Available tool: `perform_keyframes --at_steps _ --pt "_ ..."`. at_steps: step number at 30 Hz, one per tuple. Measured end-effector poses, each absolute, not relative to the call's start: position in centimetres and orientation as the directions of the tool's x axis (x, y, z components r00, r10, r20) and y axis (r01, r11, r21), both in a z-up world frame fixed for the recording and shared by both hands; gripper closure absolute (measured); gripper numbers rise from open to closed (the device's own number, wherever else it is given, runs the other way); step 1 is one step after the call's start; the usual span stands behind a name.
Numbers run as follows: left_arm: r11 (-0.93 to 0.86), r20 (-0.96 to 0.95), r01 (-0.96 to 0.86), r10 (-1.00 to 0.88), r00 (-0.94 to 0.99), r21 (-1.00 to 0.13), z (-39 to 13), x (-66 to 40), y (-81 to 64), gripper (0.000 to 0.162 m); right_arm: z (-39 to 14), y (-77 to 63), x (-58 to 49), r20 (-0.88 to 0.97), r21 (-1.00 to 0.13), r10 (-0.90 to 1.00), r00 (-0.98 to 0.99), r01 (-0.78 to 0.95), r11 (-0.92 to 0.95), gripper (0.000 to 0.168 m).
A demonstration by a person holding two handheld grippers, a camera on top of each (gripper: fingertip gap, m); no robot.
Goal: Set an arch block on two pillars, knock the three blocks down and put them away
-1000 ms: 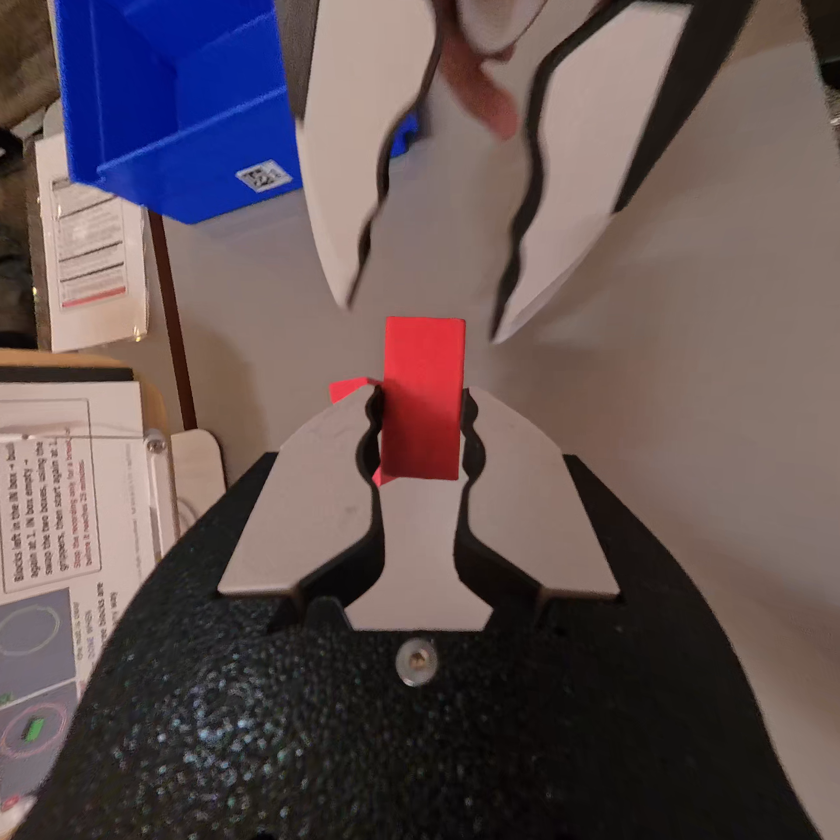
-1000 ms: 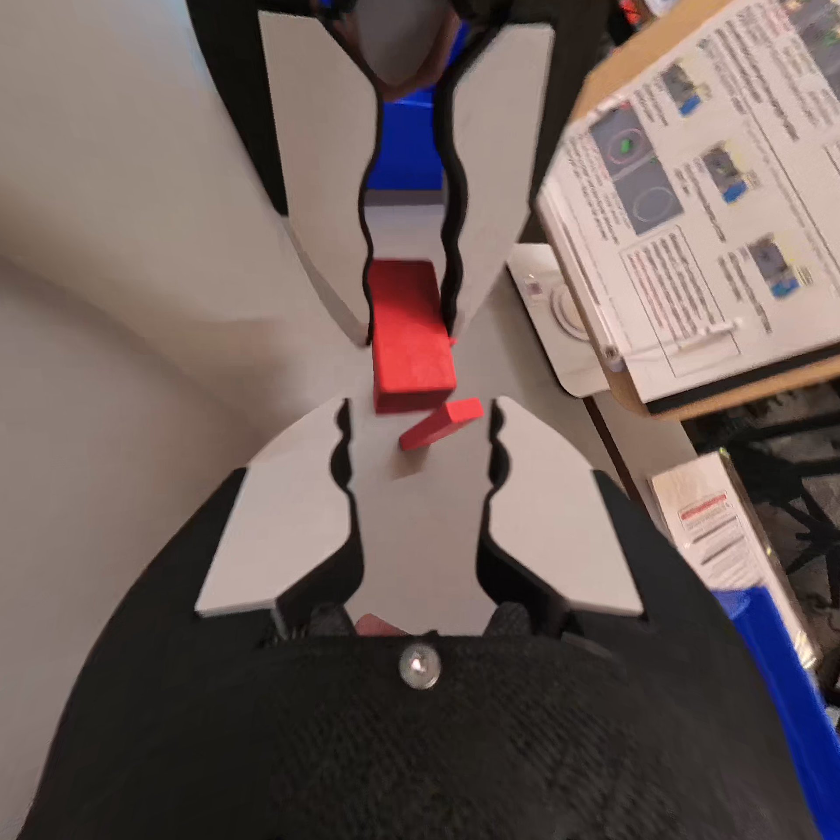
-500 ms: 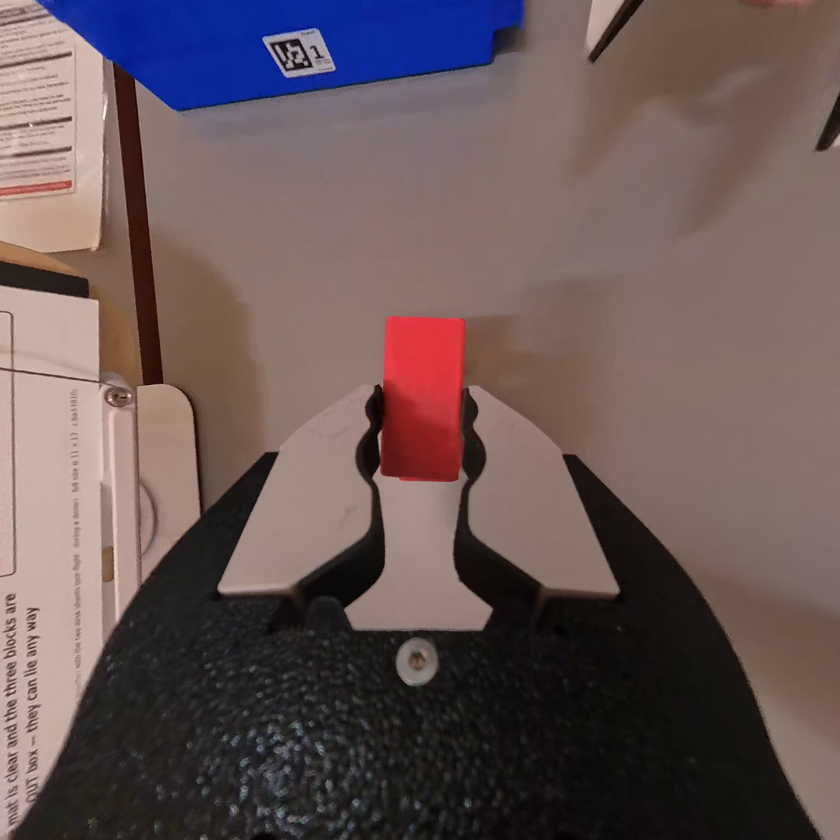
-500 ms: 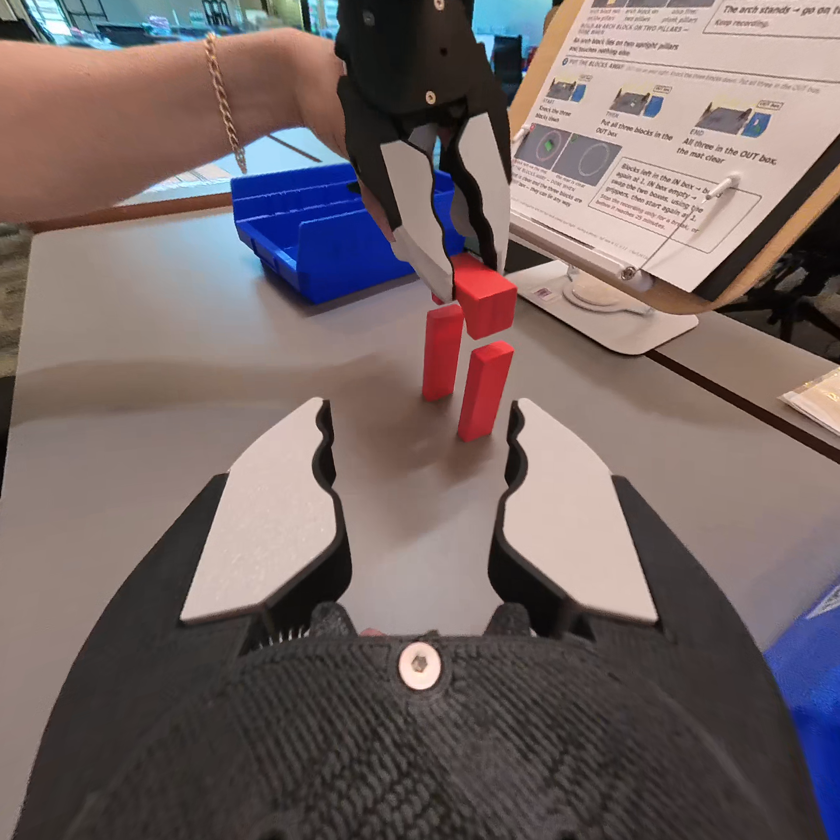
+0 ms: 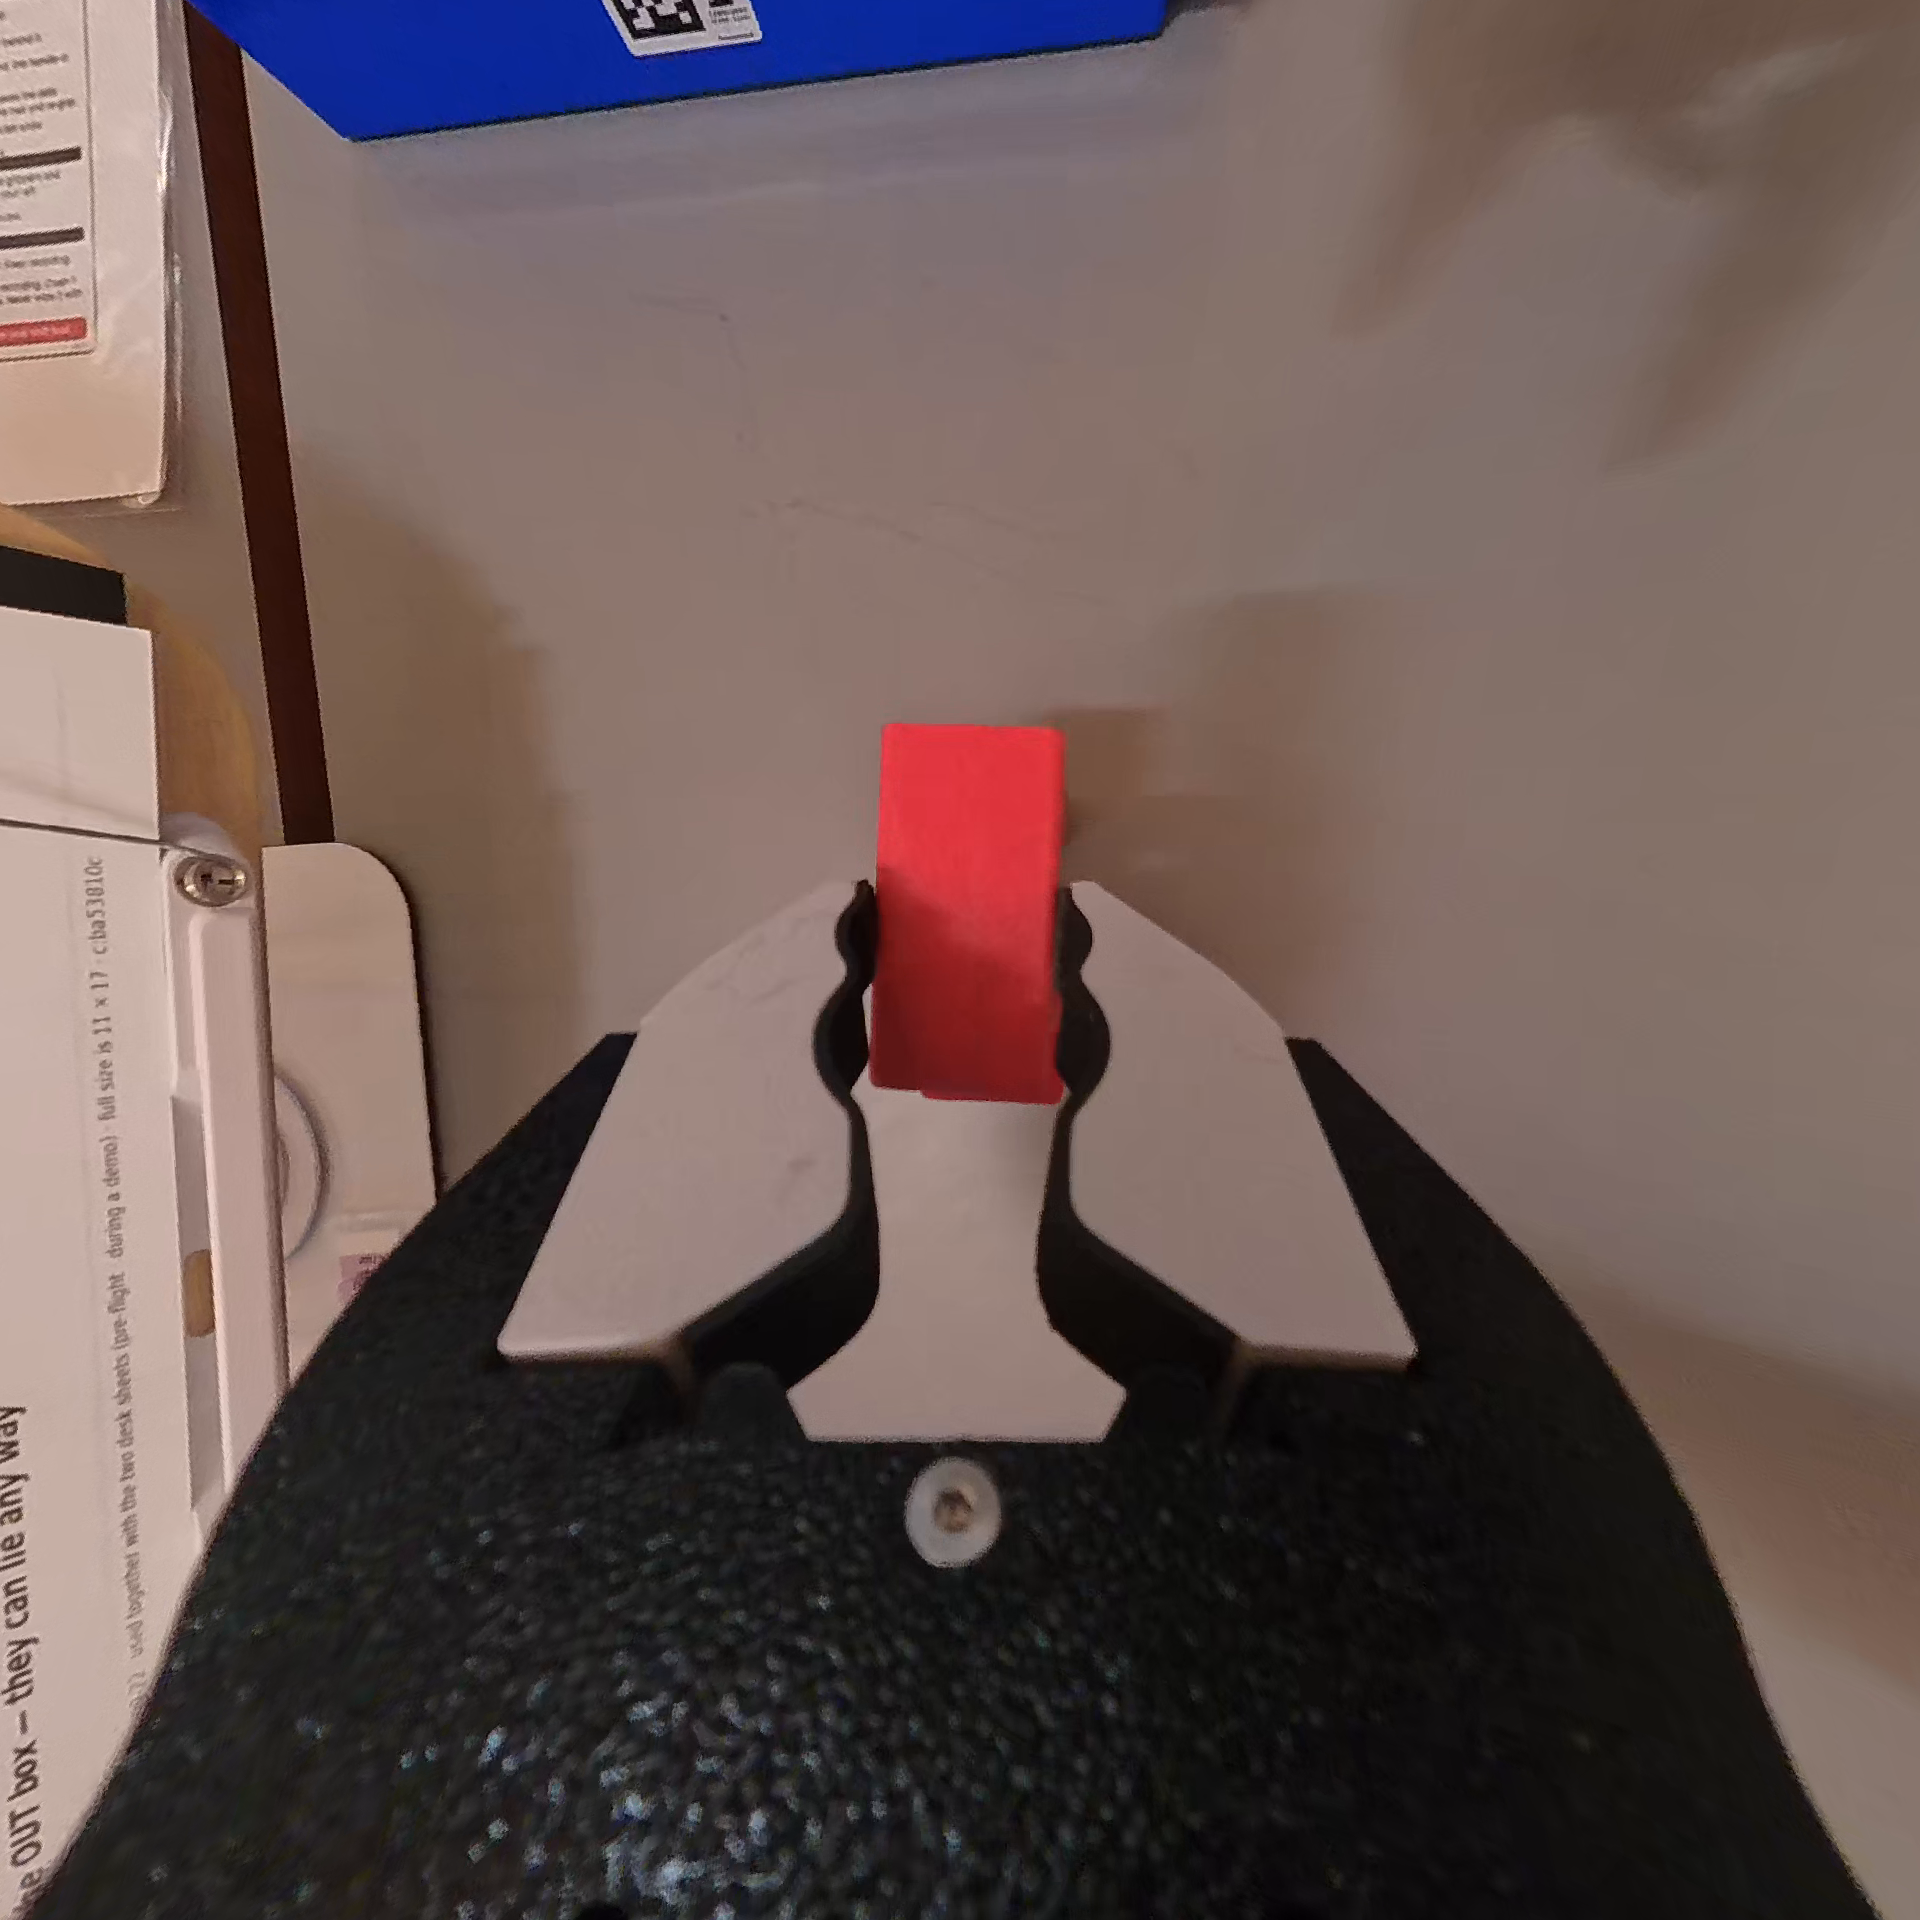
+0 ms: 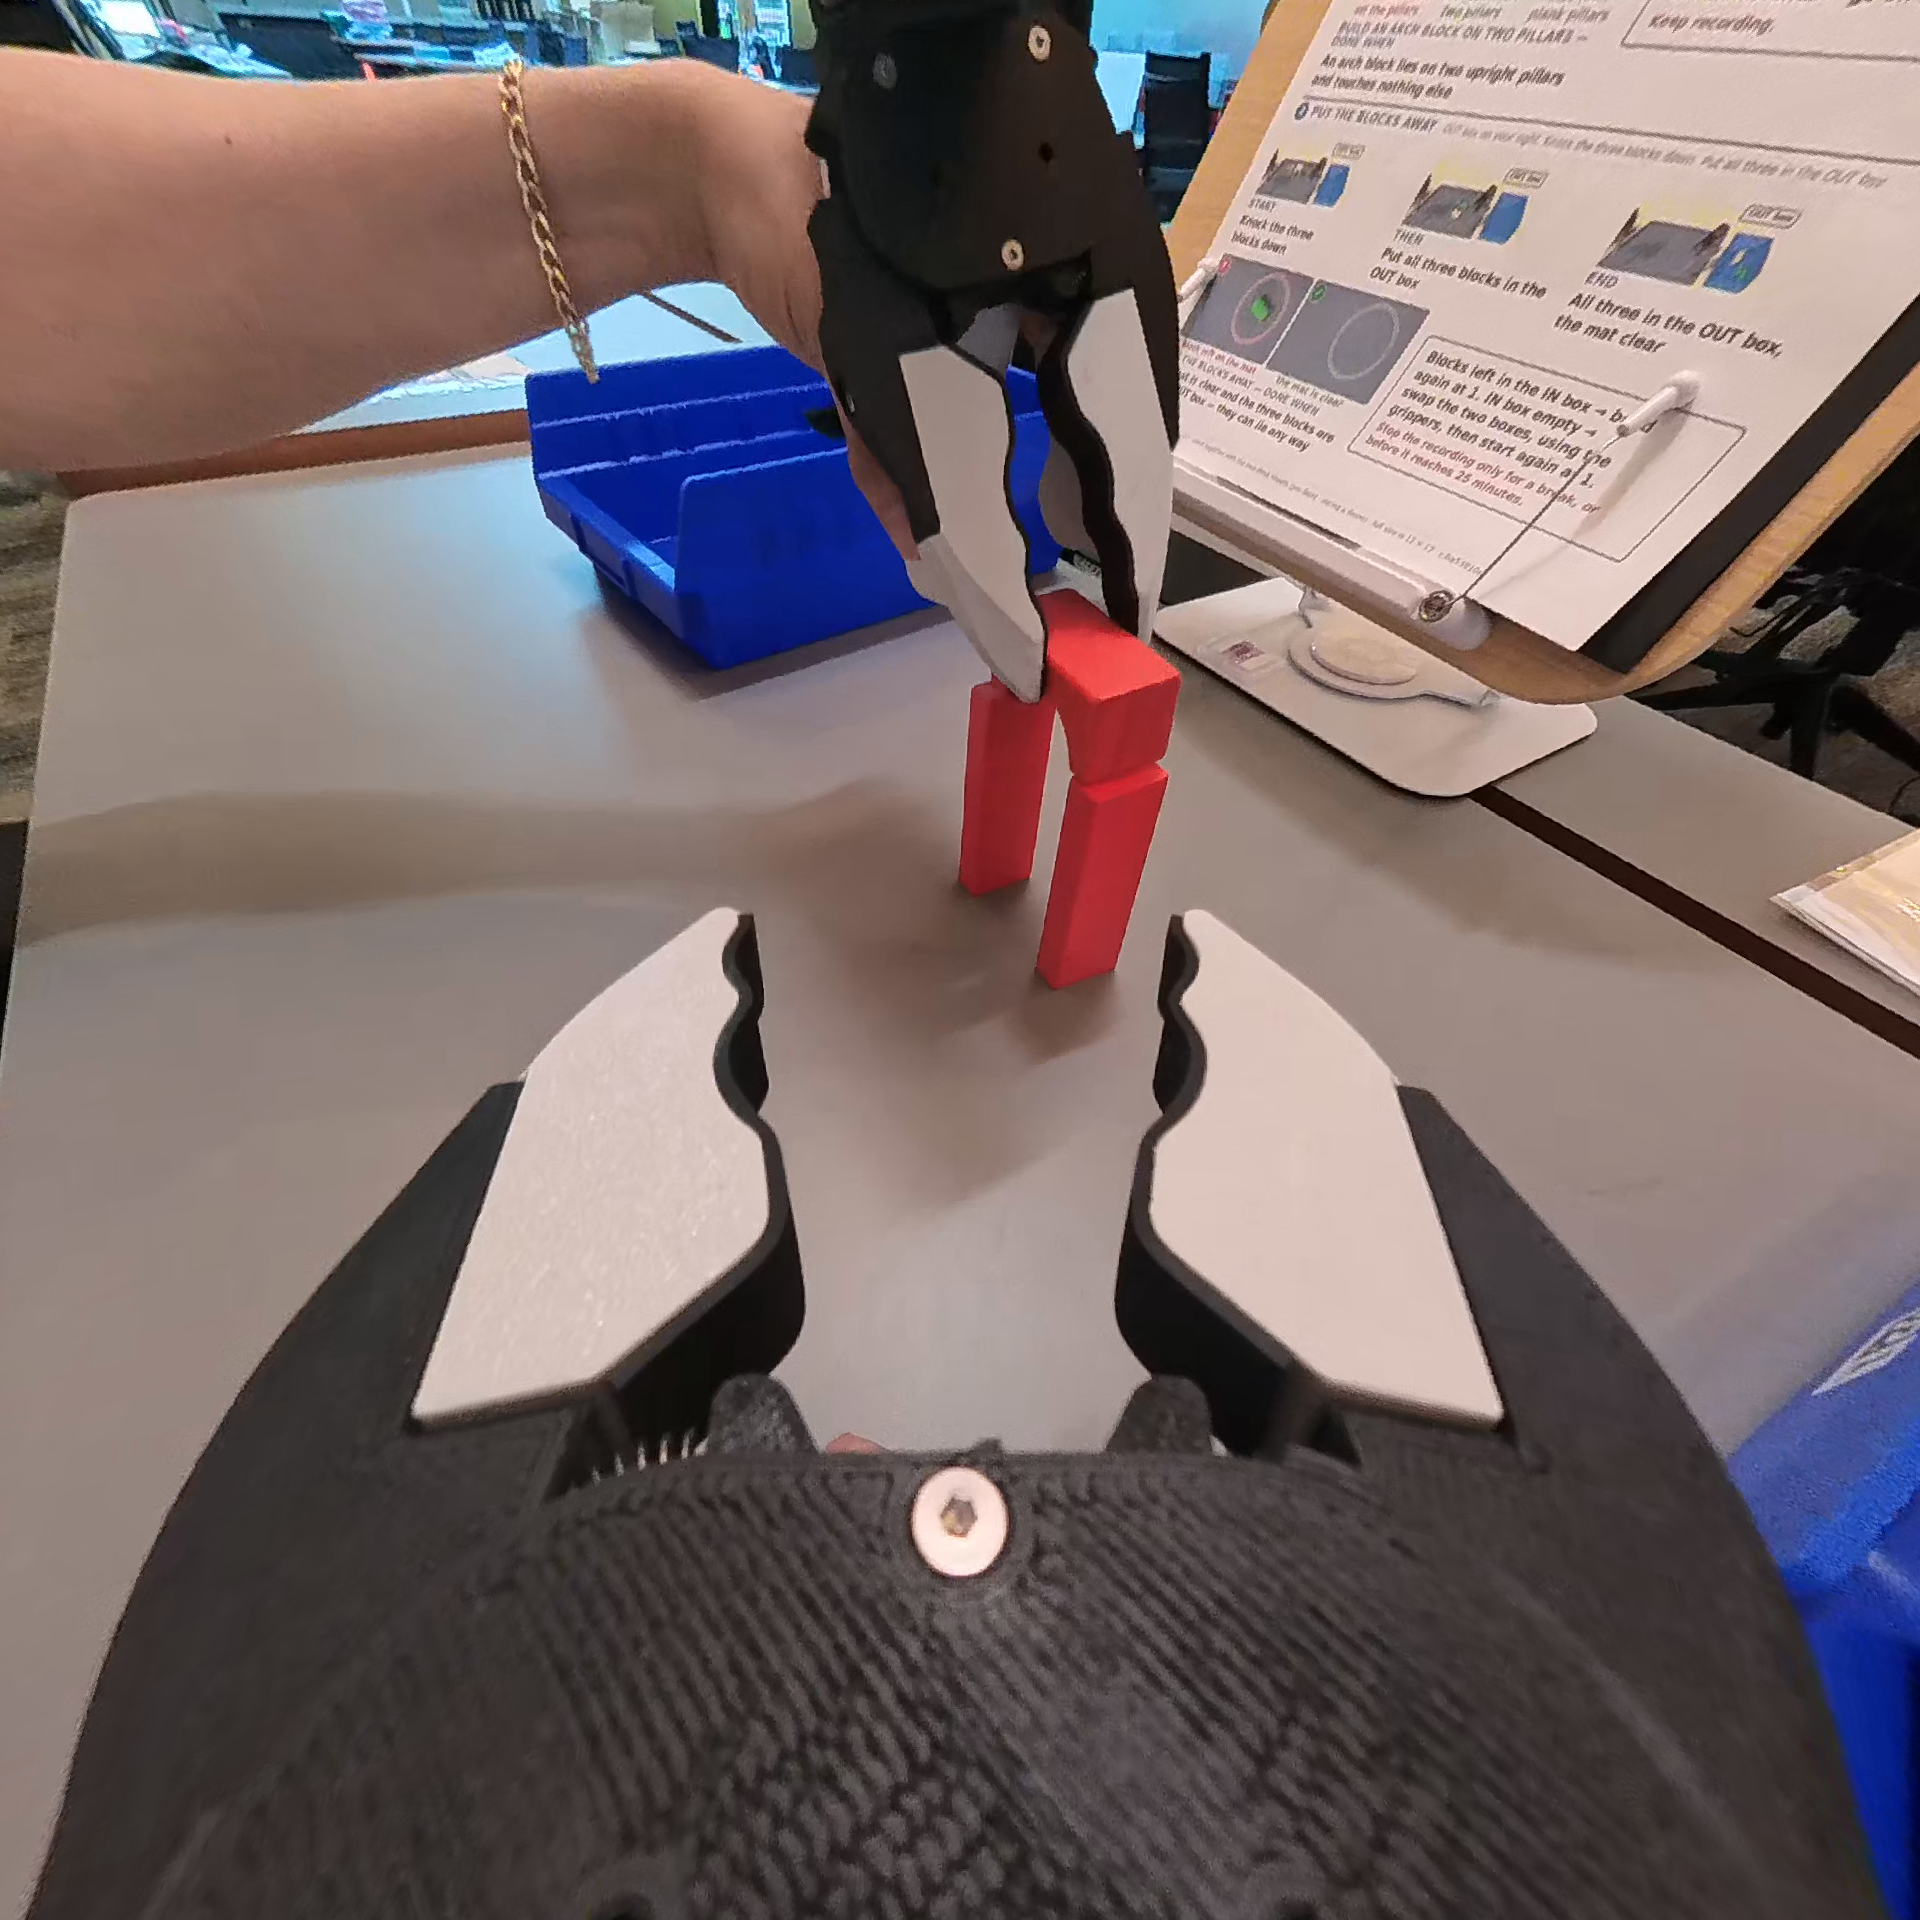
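Observation:
My left gripper [image 5: 961, 894] is shut on a red block [image 5: 966, 914] and points down at the grey table [image 5: 1039, 468]. In the right wrist view this left gripper [image 6: 1081, 649] holds the red block [image 6: 1112, 696] on top of two upright red pillars, a far one [image 6: 1003, 790] and a near one [image 6: 1101, 883]. The block touches the near pillar's top. A fingertip hides the far pillar's top. My right gripper [image 6: 956, 935] is open and empty, low over the table [image 6: 312, 727], a short way in front of the pillars.
A blue bin [image 6: 748, 520] stands behind the pillars and shows at the top of the left wrist view [image 5: 727, 62]. An instruction board on a white stand [image 6: 1558, 312] is at the right. Another blue bin [image 6: 1849, 1507] is at my near right. A person's forearm [image 6: 312, 239] reaches in from the left. There is about 15 centimeters between the tips of the two grippers.
My right gripper has drawn back from the blocks and now looks level across the table. My left gripper has lowered the red block onto the pillars.

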State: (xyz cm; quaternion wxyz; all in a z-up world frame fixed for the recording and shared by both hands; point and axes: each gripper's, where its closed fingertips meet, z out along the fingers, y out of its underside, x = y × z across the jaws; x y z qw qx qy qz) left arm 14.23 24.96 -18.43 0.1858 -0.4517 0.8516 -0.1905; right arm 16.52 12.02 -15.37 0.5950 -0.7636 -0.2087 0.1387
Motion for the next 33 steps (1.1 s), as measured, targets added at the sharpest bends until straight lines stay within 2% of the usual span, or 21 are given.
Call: perform_keyframes --at_steps 13,22,27,33 --pt "0.499 -0.148 -0.689 -0.851 -0.504 -0.526 -18.5 14.2 24.8 0.129 -15.9 12.1 16.2 0.040 -0.960 0.495 0.868 0.170 -0.221 0.094" --pt "0.528 -0.170 -0.702 -0.840 -0.516 -0.478 -18.9 13.9 25.2 0.128 -16.1 12.1 16.2 0.039 -0.958 0.495 0.868 0.173 -0.228 0.094" --pt "0.505 -0.140 -0.686 -0.846 -0.515 -0.524 -18.7 14.0 24.7 0.126 -16.2 12.0 16.3 0.035 -0.958 0.495 0.868 0.170 -0.231 0.094" --pt "0.479 -0.154 -0.639 -0.855 -0.496 -0.602 -16.7 14.2 24.5 0.105 -16.3 12.0 16.5 0.034 -0.957 0.492 0.870 0.170 -0.235 0.094"
